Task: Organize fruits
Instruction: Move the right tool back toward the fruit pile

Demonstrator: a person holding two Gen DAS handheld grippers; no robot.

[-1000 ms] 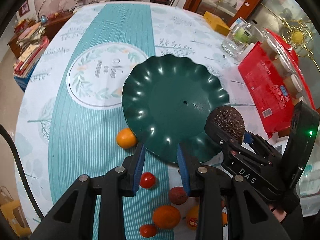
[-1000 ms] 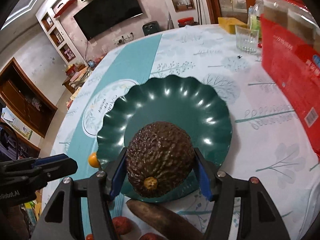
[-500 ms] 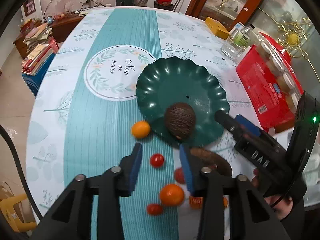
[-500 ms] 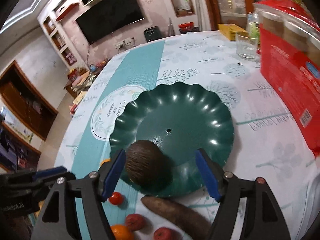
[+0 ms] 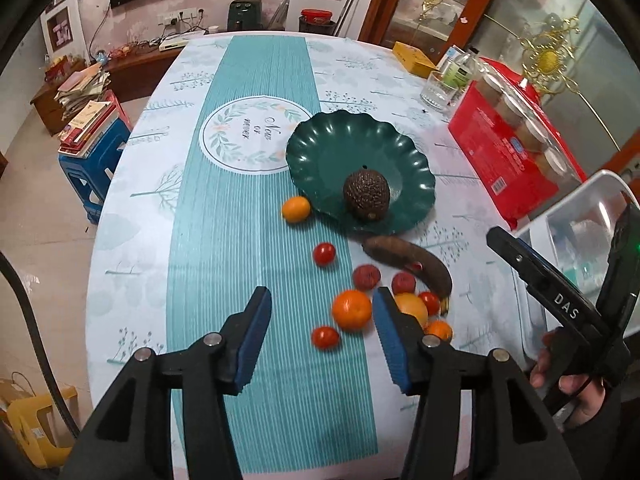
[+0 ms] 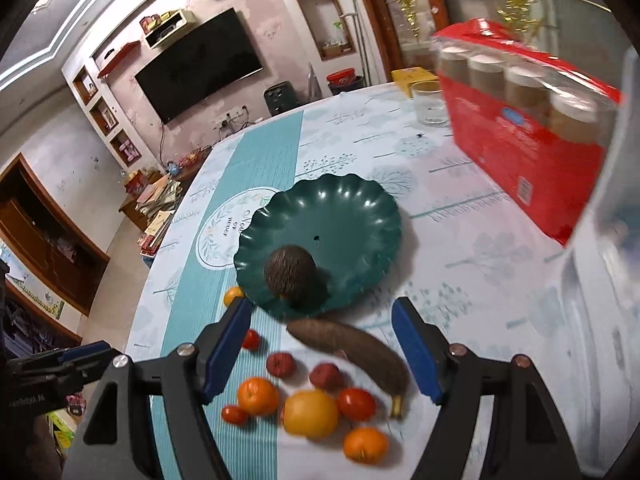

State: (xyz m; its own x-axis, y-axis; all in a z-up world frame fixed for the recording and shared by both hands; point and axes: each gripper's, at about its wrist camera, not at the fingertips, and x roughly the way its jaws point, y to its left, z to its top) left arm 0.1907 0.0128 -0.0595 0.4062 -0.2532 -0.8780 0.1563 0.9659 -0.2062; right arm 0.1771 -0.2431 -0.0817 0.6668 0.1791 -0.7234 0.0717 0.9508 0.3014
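My left claw stands apart with nothing between its blue pads, its jaws having just been opening. My right claw is apart too and holds nothing; its jaws have also just been opening. In the left wrist view the avocado sits on the green plate, toward the plate's 6 o'clock rim, stem end facing me. Just off the plate's 8 o'clock edge lies a small orange on the desk. At the plate's 6 o'clock, close by it, a long brown banana lies slantwise. Below that is a loose cluster: a tomato, two dark red round fruits, a larger orange, and another tomato. The red box stands at the plate's 3 o'clock, well apart. The right claw's body shows at the picture's 4 o'clock, held by a hand.
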